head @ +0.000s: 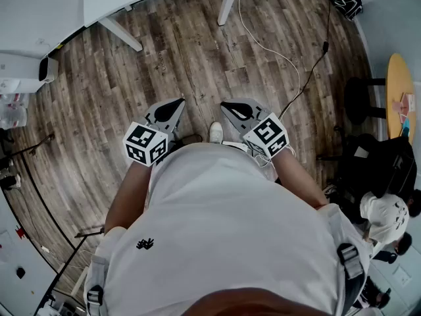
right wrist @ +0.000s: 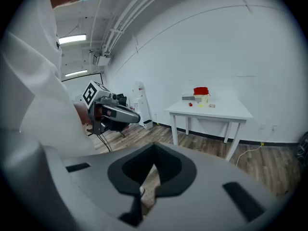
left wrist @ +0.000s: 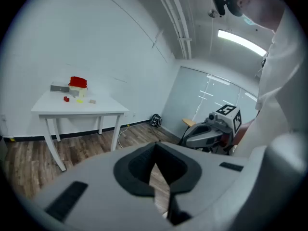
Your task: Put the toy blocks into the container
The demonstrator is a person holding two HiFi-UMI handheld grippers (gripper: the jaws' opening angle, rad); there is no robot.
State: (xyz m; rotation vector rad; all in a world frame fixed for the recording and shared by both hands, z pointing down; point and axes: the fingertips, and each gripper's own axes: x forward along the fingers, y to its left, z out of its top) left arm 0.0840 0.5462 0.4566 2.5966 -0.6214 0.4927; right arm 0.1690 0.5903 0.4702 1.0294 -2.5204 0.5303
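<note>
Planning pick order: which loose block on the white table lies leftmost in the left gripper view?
The red block, the only red one; the yellow block and the tan block lie to its right.

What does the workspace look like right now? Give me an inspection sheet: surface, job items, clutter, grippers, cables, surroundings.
Surface: white four-legged table across the room, far from both grippers.
Job's things: red container at the tabletop's back; small red block, yellow block and tan block lying loose near it.
Clutter: flat grey box beside the container.
Grippers: left gripper and right gripper both shut, empty, held close to the person's body.
Cables: white cable and black cable trail over the floor.
Surroundings: wood plank floor; round yellow table; black stool.
</note>
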